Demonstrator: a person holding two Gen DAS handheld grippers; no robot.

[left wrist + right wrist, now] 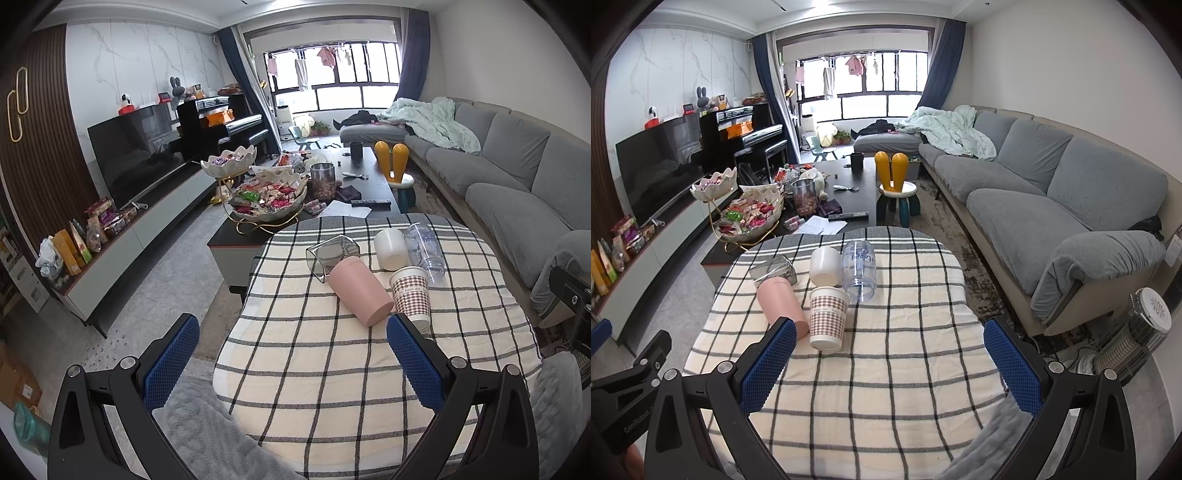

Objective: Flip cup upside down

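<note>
Left wrist: left gripper [293,328] hovering low over the checked counter [314,387], jaws spread, gripping nothing; pink cup [360,291] lying on its side just ahead | Right wrist: right gripper [890,332] hovering level, jaws spread, empty; checkered paper cup [828,317] lying beside pink cup [781,304].

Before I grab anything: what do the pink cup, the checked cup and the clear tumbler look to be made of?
Pink cup: probably matte plastic; opaque, even colour, no glare. Checked cup: looks like paper; printed houndstooth band, thin white rim. Clear tumbler: transparent, likely plastic rather than glass; the cloth shows through, lettering printed on the wall.
</note>
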